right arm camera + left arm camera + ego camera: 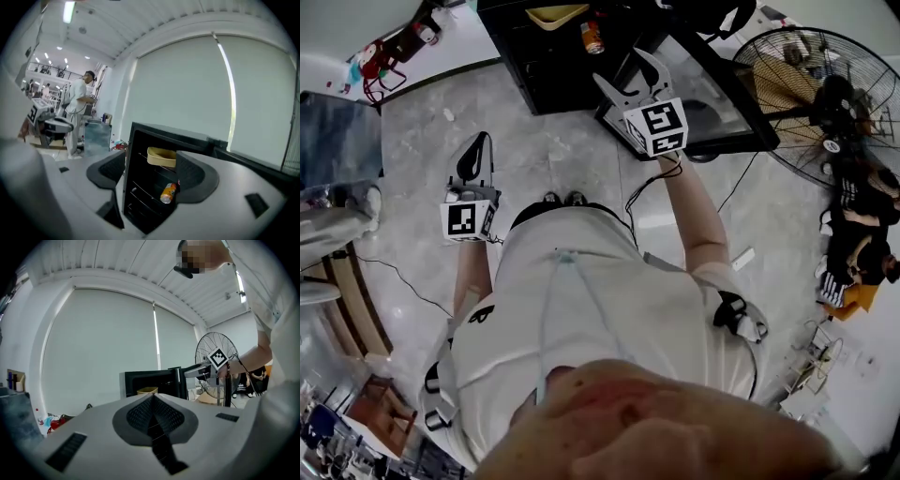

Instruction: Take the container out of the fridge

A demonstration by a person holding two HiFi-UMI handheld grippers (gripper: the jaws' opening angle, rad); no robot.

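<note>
I see the container [161,157] on the top wire shelf of the black fridge [127,159], whose door [712,94] hangs open. It is a shallow, pale yellow, open-topped tub with a lip round its rim, sitting level. An orange can [168,192] sits on a shelf below it. My right gripper [152,169] points at the fridge opening with its jaws spread wide and nothing between them, well apart from the tub. My left gripper [152,398] is beside my left hip, jaws pressed together and empty.
</note>
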